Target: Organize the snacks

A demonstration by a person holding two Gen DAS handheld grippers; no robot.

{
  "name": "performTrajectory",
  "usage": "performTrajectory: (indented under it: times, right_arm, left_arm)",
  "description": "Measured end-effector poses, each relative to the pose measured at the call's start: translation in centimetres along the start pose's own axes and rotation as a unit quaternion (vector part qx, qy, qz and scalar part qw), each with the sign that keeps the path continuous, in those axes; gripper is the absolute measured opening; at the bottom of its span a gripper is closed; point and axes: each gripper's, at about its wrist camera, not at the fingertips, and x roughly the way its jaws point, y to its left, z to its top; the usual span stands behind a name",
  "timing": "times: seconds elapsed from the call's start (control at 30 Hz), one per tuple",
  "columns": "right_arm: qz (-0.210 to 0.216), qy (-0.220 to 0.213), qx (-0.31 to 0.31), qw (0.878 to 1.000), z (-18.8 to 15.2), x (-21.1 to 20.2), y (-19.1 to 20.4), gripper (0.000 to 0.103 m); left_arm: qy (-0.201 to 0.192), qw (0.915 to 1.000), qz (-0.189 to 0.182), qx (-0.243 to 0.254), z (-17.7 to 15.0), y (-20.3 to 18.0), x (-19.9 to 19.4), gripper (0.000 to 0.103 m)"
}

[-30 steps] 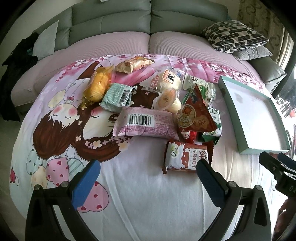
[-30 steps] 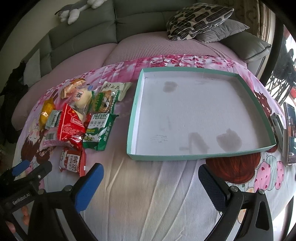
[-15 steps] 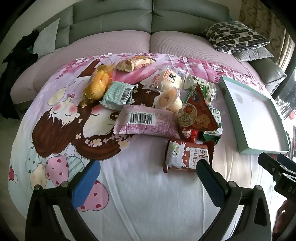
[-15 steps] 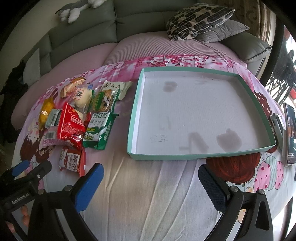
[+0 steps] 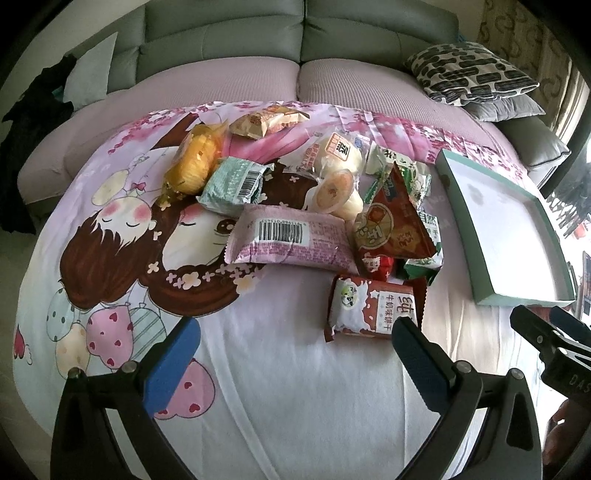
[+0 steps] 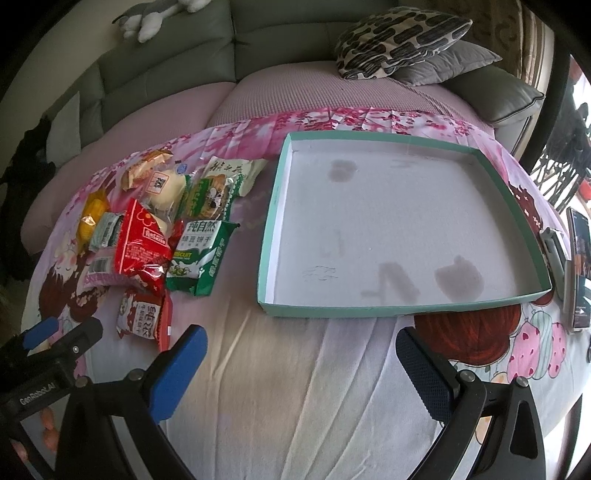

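Several snack packets lie in a heap on a cartoon-print sheet: a pink barcode packet point(image 5: 288, 240), a red triangular bag point(image 5: 391, 225), a brown-and-white biscuit pack point(image 5: 373, 308), a yellow cake point(image 5: 195, 162) and a green biscuit pack point(image 6: 197, 254). A shallow teal-rimmed box point(image 6: 369, 308) with a white floor sits right of the heap, nothing in it. My left gripper point(image 5: 295, 354) hangs open just short of the brown-and-white pack. My right gripper point(image 6: 301, 358) is open too, in front of the box's near wall. Neither holds anything.
A grey sofa back point(image 5: 295, 29) and patterned pillows point(image 5: 469, 70) lie behind the sheet. A phone and small devices point(image 6: 574, 258) rest right of the box. A plush toy point(image 6: 155, 18) sits on the sofa top. Bare sheet stretches between the grippers and the snacks.
The left wrist view has crept slightly forward and down toward the snack heap. The right gripper has barely moved. Both stay open.
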Motion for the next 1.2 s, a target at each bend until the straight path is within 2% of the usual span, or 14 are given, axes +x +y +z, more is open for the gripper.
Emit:
performTrajectory:
  times: [0.57,0.77,0.87,1.0,1.1,1.2]
  right_arm:
    - [0.0,0.001,-0.006,1.0,-0.2,0.1,0.2,0.103]
    - [0.018,-0.007,-0.007,1.0,0.9,-0.6,0.9,0.103]
    - [0.029,-0.028,-0.02,0.999,2.2,-1.5,2.2,0.103]
    - [0.057,-0.045,-0.05,0.996,3.8,-2.2,5.2,0.103]
    - [0.074,-0.045,-0.073,0.994,4.4,-1.7,7.6,0.103]
    - [0.087,-0.035,-0.088,0.992,4.6,-0.4,9.7,0.103]
  left_arm:
    - [-0.003,0.9997,-0.022,-0.002,0.1,0.0,-0.3,0.103]
    - [-0.016,0.9985,-0.04,-0.033,1.8,1.5,-1.2,0.103]
    - [-0.024,0.9973,-0.041,-0.057,3.8,2.7,-1.9,0.103]
    - [-0.009,0.9957,-0.042,-0.082,6.1,4.0,-1.8,0.103]
    - [0.012,0.9943,-0.031,-0.101,7.5,4.8,-1.4,0.103]
    - [0.02,0.9923,-0.04,-0.115,8.5,5.5,-1.1,0.103]
